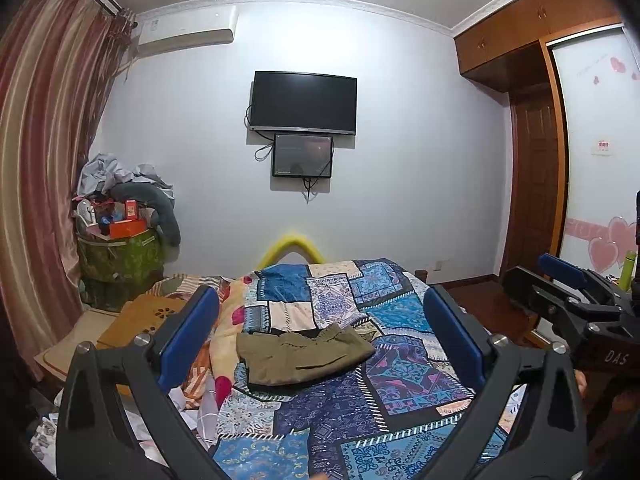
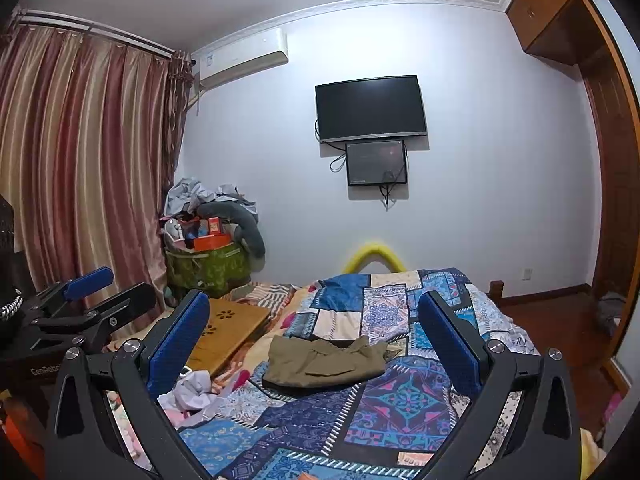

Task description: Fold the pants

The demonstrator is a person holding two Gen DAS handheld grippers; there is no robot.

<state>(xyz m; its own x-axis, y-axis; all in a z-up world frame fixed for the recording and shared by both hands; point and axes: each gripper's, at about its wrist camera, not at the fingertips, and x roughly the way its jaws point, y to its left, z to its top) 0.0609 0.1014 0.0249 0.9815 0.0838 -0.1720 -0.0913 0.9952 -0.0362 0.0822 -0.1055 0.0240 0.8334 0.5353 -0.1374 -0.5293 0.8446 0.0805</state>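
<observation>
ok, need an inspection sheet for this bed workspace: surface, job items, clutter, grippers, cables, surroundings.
Surface: patchwork quilt covers the bed.
Job's things: olive pants lie on the quilt in a compact folded bundle, top edge rumpled.
Clutter: loose pale cloth and a wooden lap desk left of the pants; piled green bin in the corner.
Grippers: left gripper open, clear of the pants; right gripper open, also holding nothing.
Cables: leads dangle below the TV and small screen.
Surroundings: curtains, air conditioner, wooden wardrobe.
</observation>
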